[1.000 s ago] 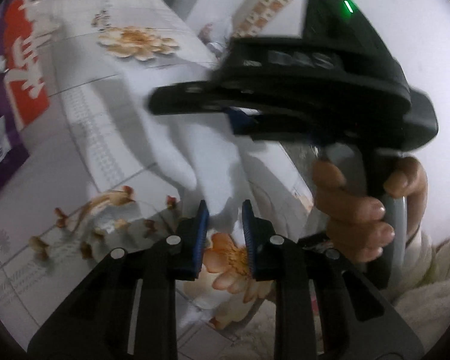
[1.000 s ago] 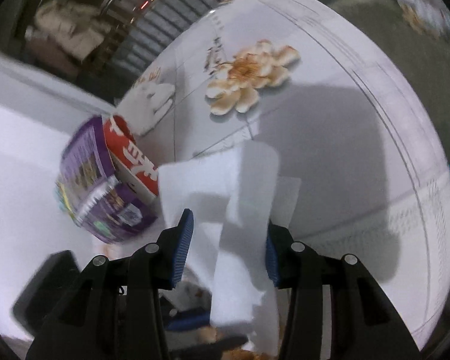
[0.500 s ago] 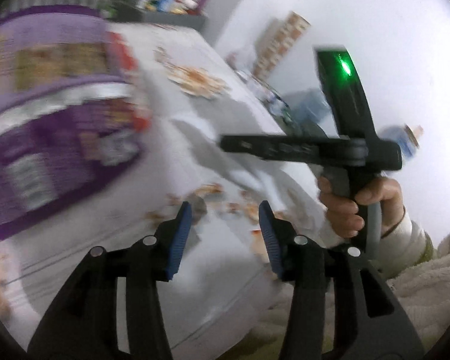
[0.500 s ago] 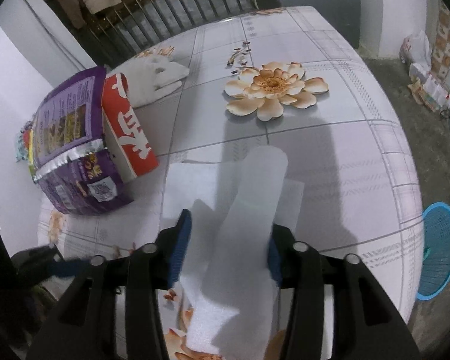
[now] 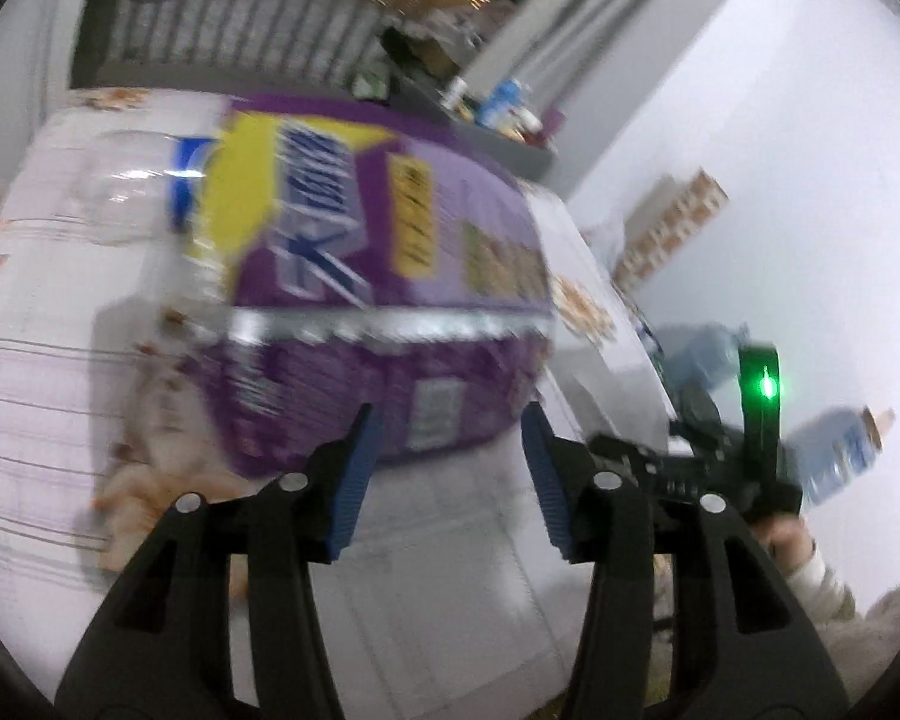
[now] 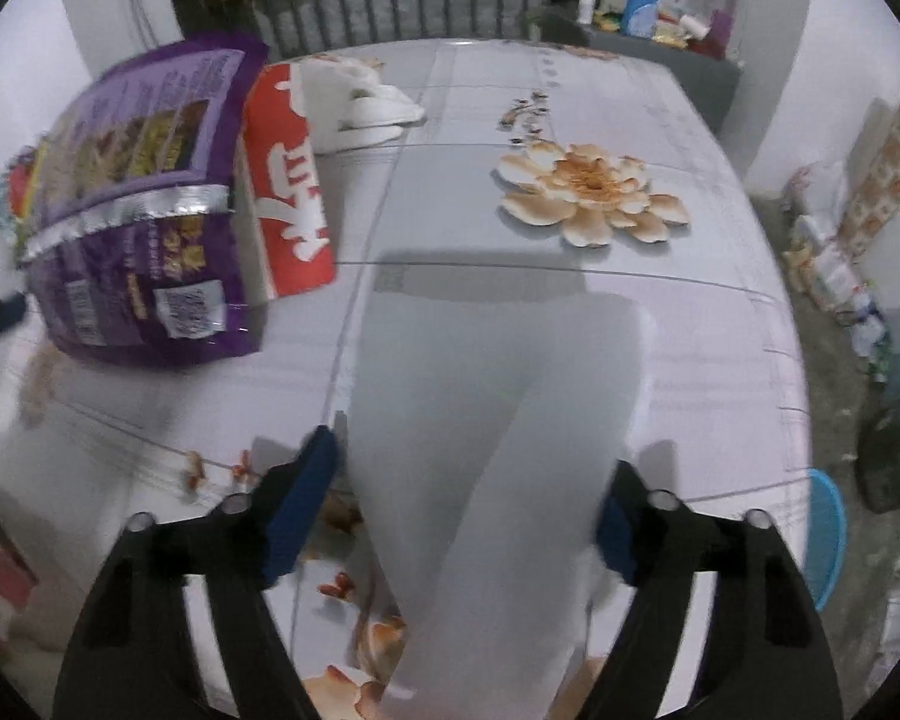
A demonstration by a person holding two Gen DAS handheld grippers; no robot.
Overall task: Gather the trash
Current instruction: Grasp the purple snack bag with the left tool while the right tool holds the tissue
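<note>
A wide white sheet (image 6: 492, 396) lies between the fingers of my right gripper (image 6: 474, 456), whose jaws are opening; the sheet covers part of the right pad and the pads do not pinch it. To its left a purple snack bag (image 6: 138, 222) rests on the flower-print table (image 6: 690, 360). In the left wrist view that purple bag (image 5: 390, 276) fills the middle. My left gripper (image 5: 450, 420) hovers at its near lower edge, jaws opening, nothing between them. A clear plastic bottle (image 5: 132, 186) lies behind the bag.
A red-and-white pack (image 6: 288, 198) leans against the bag, with a white crumpled cloth (image 6: 354, 102) behind it. A blue basket (image 6: 825, 540) stands on the floor past the table's right edge, amid floor clutter. A person's hand (image 5: 786, 540) holds the other gripper.
My left gripper swung away from the white sheet to the purple bag and opened. The right gripper's jaws widened around the sheet, and its view rolled upright.
</note>
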